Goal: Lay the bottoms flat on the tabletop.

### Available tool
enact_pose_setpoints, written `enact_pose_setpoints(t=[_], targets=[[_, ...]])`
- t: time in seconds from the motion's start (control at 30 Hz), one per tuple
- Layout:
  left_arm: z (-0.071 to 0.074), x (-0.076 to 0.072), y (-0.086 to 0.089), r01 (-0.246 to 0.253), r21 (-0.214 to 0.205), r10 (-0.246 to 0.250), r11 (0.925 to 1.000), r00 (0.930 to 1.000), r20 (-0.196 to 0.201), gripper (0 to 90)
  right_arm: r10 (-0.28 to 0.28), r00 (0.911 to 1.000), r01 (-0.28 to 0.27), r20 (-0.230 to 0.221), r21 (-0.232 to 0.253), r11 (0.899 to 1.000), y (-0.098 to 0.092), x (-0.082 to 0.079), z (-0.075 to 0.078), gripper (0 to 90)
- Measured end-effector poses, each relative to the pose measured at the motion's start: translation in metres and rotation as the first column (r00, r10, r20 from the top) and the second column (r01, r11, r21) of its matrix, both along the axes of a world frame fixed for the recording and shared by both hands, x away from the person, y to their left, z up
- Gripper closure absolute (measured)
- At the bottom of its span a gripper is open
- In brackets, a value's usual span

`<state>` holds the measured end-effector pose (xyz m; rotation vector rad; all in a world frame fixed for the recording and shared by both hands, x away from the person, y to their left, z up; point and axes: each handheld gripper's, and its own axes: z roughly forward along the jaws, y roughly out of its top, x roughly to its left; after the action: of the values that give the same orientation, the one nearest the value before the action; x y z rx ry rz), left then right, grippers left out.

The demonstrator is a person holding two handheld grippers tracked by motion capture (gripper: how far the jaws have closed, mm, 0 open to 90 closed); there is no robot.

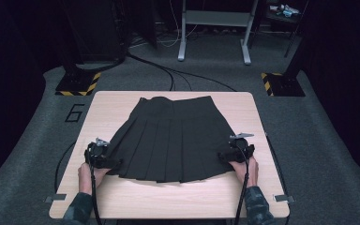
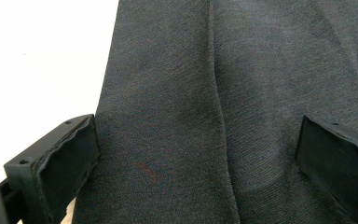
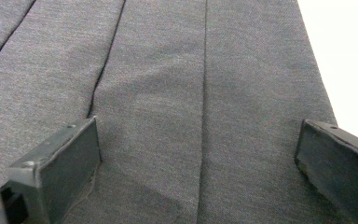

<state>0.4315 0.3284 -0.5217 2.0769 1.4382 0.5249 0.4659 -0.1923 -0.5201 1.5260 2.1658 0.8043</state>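
At the left of the high view, the person's left hand (image 1: 88, 177) comes in from the near table edge, forearm running straight forward, and sets the left gripper (image 1: 104, 159) at the near left corner of the black pleated fabric skirt (image 1: 168, 136). The skirt lies flat in the middle of the light wooden table (image 1: 117, 197), its waistband toward the far edge and its wide hem toward the person, so its long axis runs near to far and the pleats fan outward to the hem. In the left gripper view the 2 black jaws stand wide apart with the skirt's cloth (image 2: 177, 112) between them, unclamped. At the right, the right hand (image 1: 244, 169) mirrors that pose, holding the right gripper (image 1: 228, 154) at the near right corner; its 2 jaws are likewise spread wide over the pleats (image 3: 177, 107).
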Motion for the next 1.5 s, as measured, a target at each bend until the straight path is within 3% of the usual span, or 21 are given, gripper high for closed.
enact_pose_setpoints(t=[0.23, 0.33, 0.43, 0.67, 0.83, 0.97, 1.0, 1.27, 1.37, 1.43, 1.5], targets=[[0.002, 0.0, 0.002, 0.008, -0.003, -0.008, 1.0, 0.9999, -0.011, 0.0, 0.0, 1.0, 0.0, -0.006, -0.001, 1.0, 0.0, 0.001, 0.001, 0.0], [0.007, -0.001, 0.005, -0.002, -0.036, 0.002, 0.9993, 1.0, -0.003, 0.7, 0.004, 1.0, -0.003, -0.005, 0.015, 1.0, -0.001, -0.002, 0.005, 0.0], [0.017, -0.008, 0.007, 0.006, -0.032, -0.005, 0.9995, 0.9998, 0.02, 0.9, 0.012, 0.9995, -0.013, 0.03, 0.03, 0.999, -0.003, -0.01, 0.015, 0.0], [0.042, -0.034, 0.015, 0.018, -0.054, -0.013, 0.9983, 0.9959, 0.089, 0.6, 0.032, 0.9923, -0.036, 0.12, 0.037, 0.999, -0.012, -0.043, 0.047, 0.0], [0.048, -0.058, 0.027, 0.006, -0.043, -0.001, 0.999, 0.9931, 0.118, 0.6, 0.025, 0.9868, -0.031, 0.16, 0.033, 0.999, -0.027, -0.07, 0.057, 0.2], [0.036, -0.074, 0.04, -0.019, -0.038, 0.022, 0.9991, 0.995, 0.098, 0.2, 0.006, 0.9876, -0.01, 0.157, 0.028, 1.0, -0.04, -0.09, 0.051, 0.4], [0.033, -0.077, 0.045, -0.017, -0.031, 0.019, 0.9994, 0.9973, 0.071, 0.1, -0.001, 0.9881, -0.004, 0.154, 0.028, 1.0, -0.044, -0.094, 0.047, 0.5], [0.002, -0.093, 0.062, -0.039, -0.053, 0.04, 0.9979, 0.9987, 0.032, 0.0, -0.011, 0.9969, 0.01, 0.078, 0.012, 1.0, -0.061, -0.11, 0.005, 0.5], [-0.007, -0.095, 0.063, -0.029, -0.043, 0.031, 0.9986, 0.9981, 0.053, 0.0, -0.011, 0.9983, 0.011, 0.056, 0.002, 1.0, -0.063, -0.11, -0.005, 0.0], [-0.011, -0.098, 0.064, -0.021, -0.046, 0.025, 0.9987, 0.9952, 0.095, 0.0, 0.002, 0.9964, -0.002, 0.085, 0.006, 1.0, -0.064, -0.112, -0.008, 0.0], [-0.011, -0.097, 0.067, -0.009, -0.045, 0.014, 0.9989, 0.9945, 0.103, 0.0, 0.018, 0.994, -0.02, 0.108, 0.011, 1.0, -0.065, -0.113, -0.01, 0.0]])
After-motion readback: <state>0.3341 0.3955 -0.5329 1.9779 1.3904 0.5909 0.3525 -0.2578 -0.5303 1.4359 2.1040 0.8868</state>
